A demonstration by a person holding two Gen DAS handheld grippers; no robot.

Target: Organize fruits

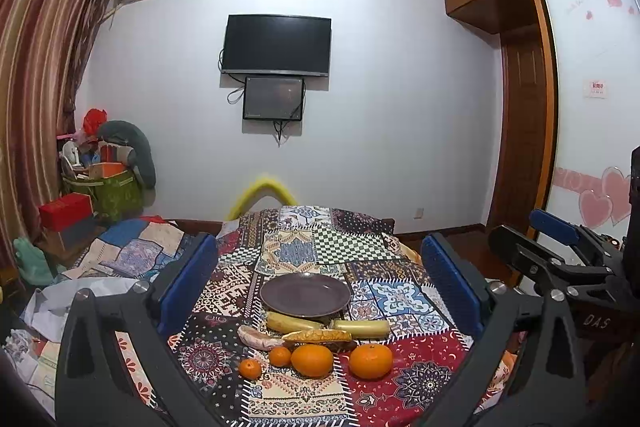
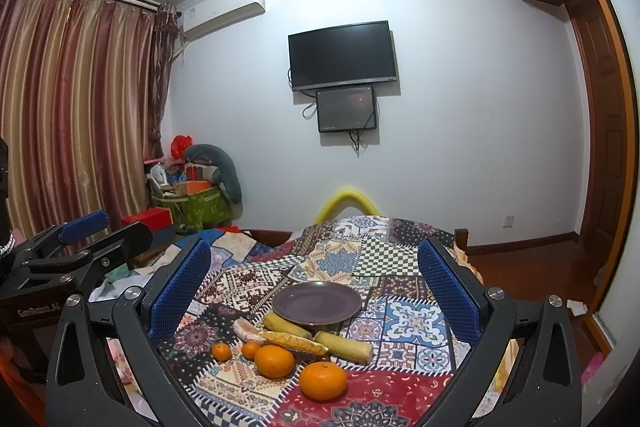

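A brown plate (image 1: 305, 293) (image 2: 316, 301) sits empty on the patchwork cloth (image 1: 360, 247) (image 2: 416, 311). In front of it lie several elongated yellow and pink fruit pieces (image 1: 298, 324) (image 2: 287, 324). Nearer me are two large oranges (image 1: 312, 359) (image 1: 371, 361) and two small ones (image 1: 250, 368) (image 1: 279, 355); the right wrist view shows the large oranges (image 2: 323, 380) (image 2: 274, 361) too. My left gripper (image 1: 320, 281) hangs open above the fruit, holding nothing. My right gripper (image 2: 316, 285) is open too, beside it, also empty.
The table's far end has a yellow chair back (image 1: 262, 193) behind it. A cluttered bed or bench with papers (image 1: 60, 299) lies to the left, with boxes and bags (image 1: 104, 187) by the curtain. A wardrobe (image 1: 520, 107) stands right. The right gripper's body (image 1: 560, 263) is at my right.
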